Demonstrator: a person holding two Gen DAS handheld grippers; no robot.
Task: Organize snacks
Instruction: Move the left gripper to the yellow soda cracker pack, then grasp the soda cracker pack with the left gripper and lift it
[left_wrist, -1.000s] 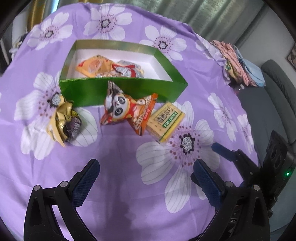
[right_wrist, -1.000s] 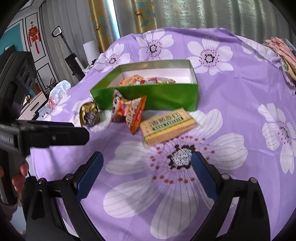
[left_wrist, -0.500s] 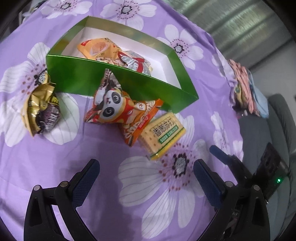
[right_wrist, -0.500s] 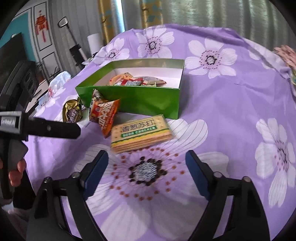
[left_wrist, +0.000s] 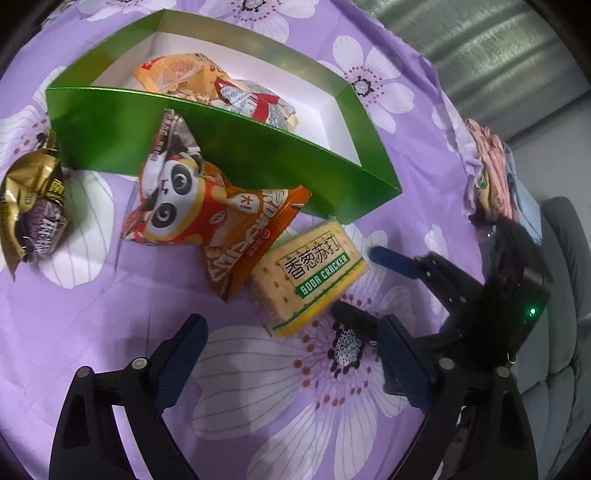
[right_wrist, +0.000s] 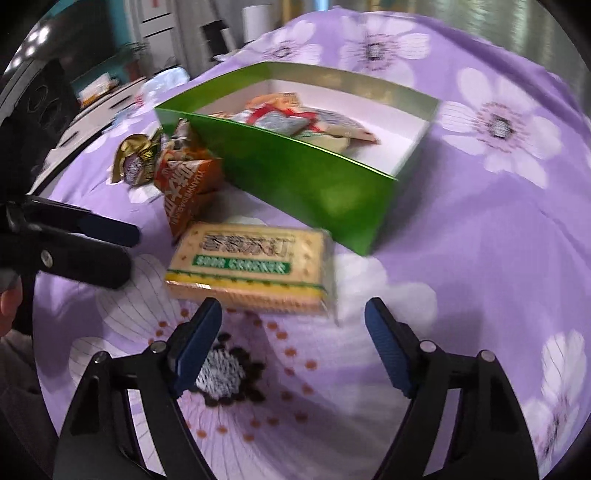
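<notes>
A soda cracker pack (left_wrist: 312, 275) (right_wrist: 251, 267) lies on the purple flowered cloth in front of a green box (left_wrist: 207, 144) (right_wrist: 306, 184). An orange panda snack bag (left_wrist: 207, 218) (right_wrist: 184, 181) leans on the box's front wall. A gold wrapped snack (left_wrist: 31, 206) (right_wrist: 136, 162) lies to its left. The box holds several wrapped snacks (left_wrist: 221, 92). My left gripper (left_wrist: 291, 354) is open and empty, just short of the cracker pack. My right gripper (right_wrist: 291, 332) is open, its fingers just short of the pack, and shows in the left wrist view (left_wrist: 369, 284).
A pile of folded cloth (left_wrist: 491, 184) lies at the table's right edge, with a grey sofa (left_wrist: 561, 295) beyond. Furniture and a white bag (right_wrist: 162, 81) stand past the far left edge. The left gripper's fingers (right_wrist: 107, 229) reach in from the left.
Both grippers have moved forward and down toward the snacks. The right gripper has closed in on the cracker pack, which now sits just ahead of its open fingers.
</notes>
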